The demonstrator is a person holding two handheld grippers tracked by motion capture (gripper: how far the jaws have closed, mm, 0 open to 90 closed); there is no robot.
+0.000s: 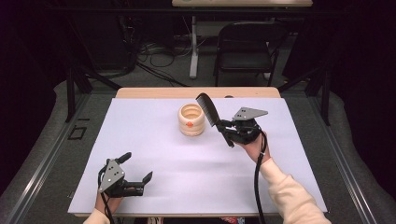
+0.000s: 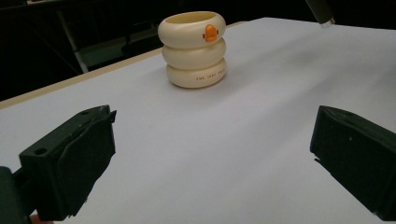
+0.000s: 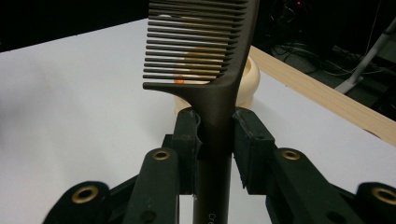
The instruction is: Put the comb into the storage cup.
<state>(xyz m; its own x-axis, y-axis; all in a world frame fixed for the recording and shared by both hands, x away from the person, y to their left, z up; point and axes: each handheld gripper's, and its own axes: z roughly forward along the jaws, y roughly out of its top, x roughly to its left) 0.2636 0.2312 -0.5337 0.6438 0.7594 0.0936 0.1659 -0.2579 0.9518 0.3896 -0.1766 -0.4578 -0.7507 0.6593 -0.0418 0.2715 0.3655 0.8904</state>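
Observation:
A dark comb (image 1: 208, 108) (image 3: 201, 51) is clamped by its handle in my right gripper (image 1: 227, 129) (image 3: 215, 140), teeth end raised and tilted toward a cream ribbed cup (image 1: 191, 120) (image 2: 194, 49) with an orange mark. The cup (image 3: 250, 77) stands upright on the white mat, partly hidden behind the comb in the right gripper view. My left gripper (image 1: 138, 168) (image 2: 210, 154) rests low near the mat's front left, jaws wide apart with nothing between them. The comb's handle tip (image 2: 320, 11) pokes in at the top of the left gripper view.
A white mat (image 1: 154, 154) covers most of a wooden table (image 1: 140, 92). Behind the table stand a black folding chair (image 1: 247, 46), a table leg and loose cables on the floor.

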